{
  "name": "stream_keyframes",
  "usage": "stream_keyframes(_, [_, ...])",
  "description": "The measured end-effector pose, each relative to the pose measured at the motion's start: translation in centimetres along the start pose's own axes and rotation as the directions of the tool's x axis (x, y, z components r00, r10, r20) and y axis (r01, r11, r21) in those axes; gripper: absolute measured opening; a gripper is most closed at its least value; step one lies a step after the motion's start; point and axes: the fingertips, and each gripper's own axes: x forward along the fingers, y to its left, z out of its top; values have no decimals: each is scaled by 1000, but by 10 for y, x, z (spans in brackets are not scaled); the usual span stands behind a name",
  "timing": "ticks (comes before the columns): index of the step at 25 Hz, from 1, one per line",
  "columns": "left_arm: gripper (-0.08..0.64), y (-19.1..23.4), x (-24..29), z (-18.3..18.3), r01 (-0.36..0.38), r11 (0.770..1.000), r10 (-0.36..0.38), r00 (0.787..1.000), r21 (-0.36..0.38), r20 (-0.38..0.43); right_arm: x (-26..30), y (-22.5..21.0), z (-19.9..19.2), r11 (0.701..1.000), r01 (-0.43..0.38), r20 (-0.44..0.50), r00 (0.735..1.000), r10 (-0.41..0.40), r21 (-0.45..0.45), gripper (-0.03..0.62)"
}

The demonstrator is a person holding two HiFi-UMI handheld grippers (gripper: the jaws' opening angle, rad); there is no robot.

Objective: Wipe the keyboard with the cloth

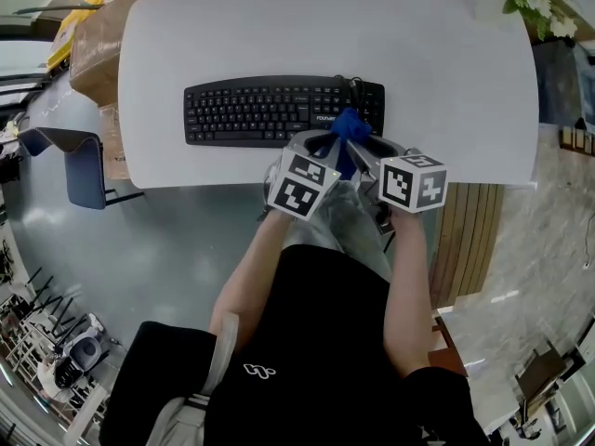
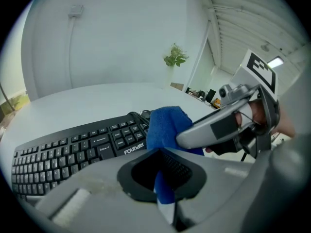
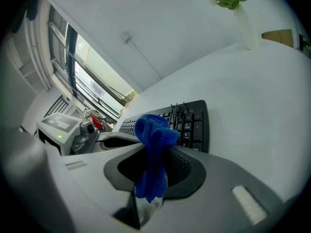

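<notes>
Pinching a thin strip of the blue cloth (image 1: 349, 126) tight in the left gripper (image 2: 164, 200) and clenching the bunched bulk of it in the right gripper (image 3: 149, 198), so gripping it from both sides. Holding the cloth at the right end of the black keyboard (image 1: 251, 110), near the front edge of the white table (image 1: 325, 26). Crowding the two grippers close together.

keyboard (image 1: 270, 110) on table (image 1: 325, 35), cloth (image 1: 349, 126) over its right end
</notes>
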Motion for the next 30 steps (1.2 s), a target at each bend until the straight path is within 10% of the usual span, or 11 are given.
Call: stream_keyframes(30, [-2, -42, 30, 30, 9, 999, -10, 1000, 40, 7, -33, -60, -3, 986, -80, 90, 994, 68, 144, 93])
